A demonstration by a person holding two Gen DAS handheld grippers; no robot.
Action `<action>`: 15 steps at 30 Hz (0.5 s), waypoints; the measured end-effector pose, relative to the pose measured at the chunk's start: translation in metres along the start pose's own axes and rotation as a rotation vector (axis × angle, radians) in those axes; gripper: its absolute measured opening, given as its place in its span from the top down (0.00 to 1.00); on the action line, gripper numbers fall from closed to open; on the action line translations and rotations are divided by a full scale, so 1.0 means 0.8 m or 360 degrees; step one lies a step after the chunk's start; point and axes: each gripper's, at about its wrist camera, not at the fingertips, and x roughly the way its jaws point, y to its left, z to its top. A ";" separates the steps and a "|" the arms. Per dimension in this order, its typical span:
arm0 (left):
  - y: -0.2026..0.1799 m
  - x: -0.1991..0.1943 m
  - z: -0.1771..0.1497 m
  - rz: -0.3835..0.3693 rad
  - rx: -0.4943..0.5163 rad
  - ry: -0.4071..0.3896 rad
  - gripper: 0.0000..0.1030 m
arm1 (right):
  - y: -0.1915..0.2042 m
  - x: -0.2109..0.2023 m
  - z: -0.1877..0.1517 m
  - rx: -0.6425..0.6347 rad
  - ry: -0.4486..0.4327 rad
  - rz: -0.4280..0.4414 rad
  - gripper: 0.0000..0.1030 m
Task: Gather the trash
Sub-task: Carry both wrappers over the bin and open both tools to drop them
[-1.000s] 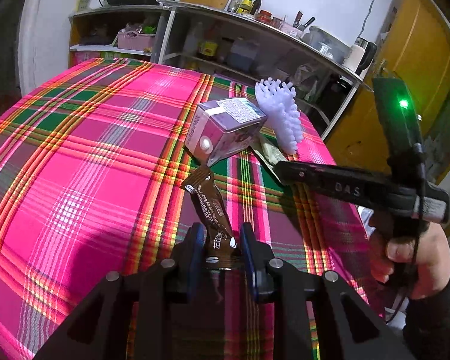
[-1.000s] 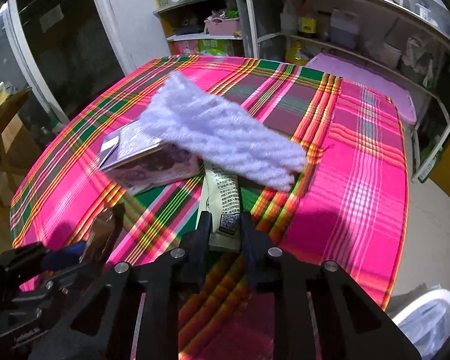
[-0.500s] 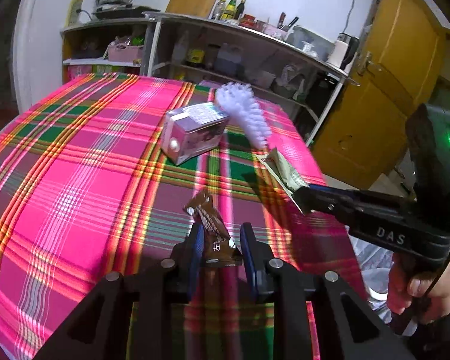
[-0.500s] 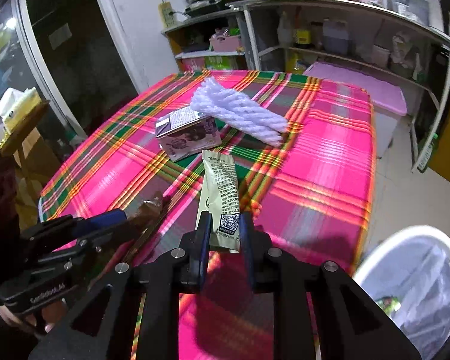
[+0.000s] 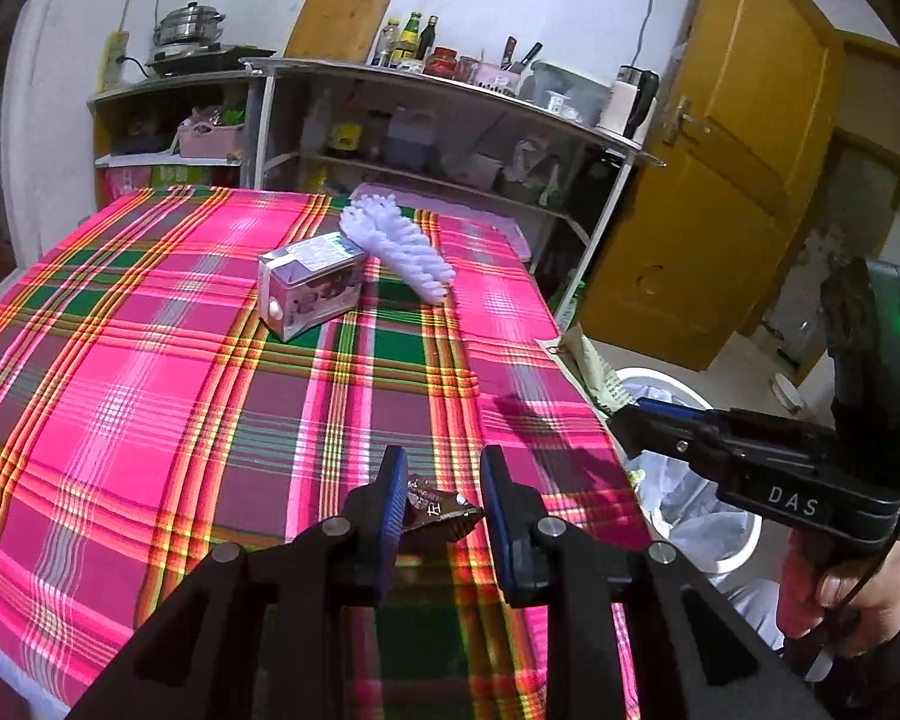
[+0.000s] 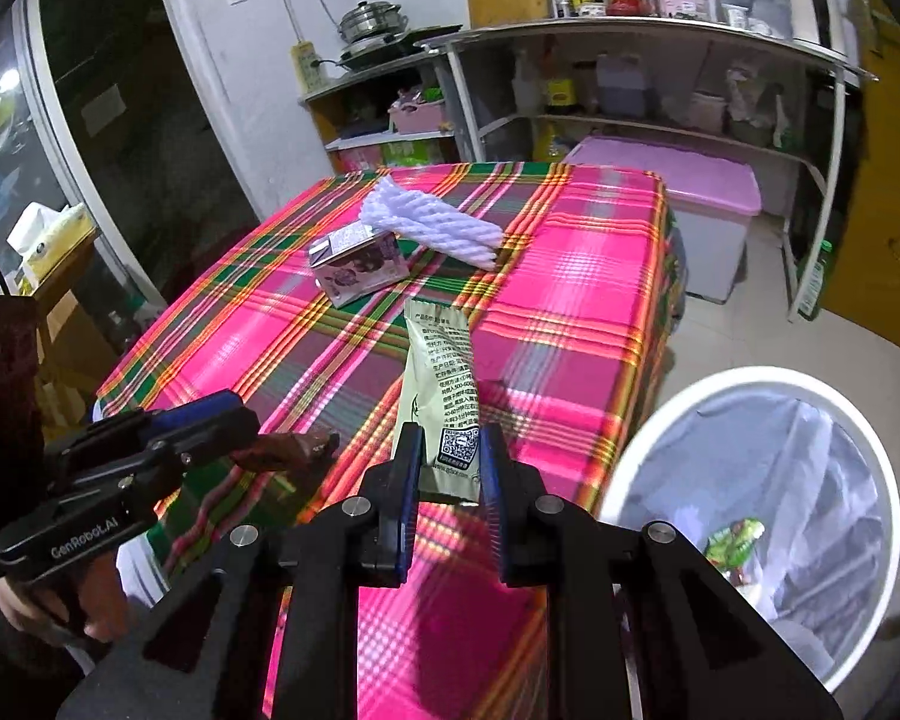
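The left gripper (image 5: 440,501) is holding a crumpled brown foil wrapper (image 5: 441,513) between its blue-padded fingers (image 5: 390,498), jaws set narrow around it, hovering above the near edge of the table draped in a pink, green and yellow plaid cloth (image 5: 150,396). In the right wrist view the same wrapper (image 6: 288,450) is sticking out of that gripper (image 6: 252,429) over the table's near left corner.

Further along, toward the far edge of the table, a small purple-and-white drink carton (image 5: 309,291) is lying on its side, and a white foam fruit-net sleeve (image 5: 399,249) is lying just beside it, touching its far right corner.

The right gripper (image 6: 450,468) is pinching the lower end of a pale green plastic snack packet (image 6: 441,396) printed with black text and a QR code, the jaws closed narrowly on it, the packet standing upright above the table's near right corner. From the left wrist view that packet (image 5: 594,369) is hanging past the table's right edge.

Farthest right, a round white trash bin with a clear plastic liner (image 6: 750,516) is standing on the floor beside the table, with a green scrap (image 6: 729,546) lying inside.
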 end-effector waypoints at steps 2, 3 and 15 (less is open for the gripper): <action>0.000 -0.003 -0.002 0.0001 0.0005 0.0000 0.76 | -0.002 -0.006 -0.003 0.0009 -0.0007 -0.0005 0.80; 0.001 -0.004 -0.005 0.0005 0.0007 0.0003 0.76 | -0.003 -0.009 -0.006 0.0013 -0.0012 -0.0007 0.80; 0.025 -0.004 -0.037 0.0081 -0.0043 0.0106 0.76 | -0.021 -0.016 -0.028 0.0076 0.0008 -0.0012 0.80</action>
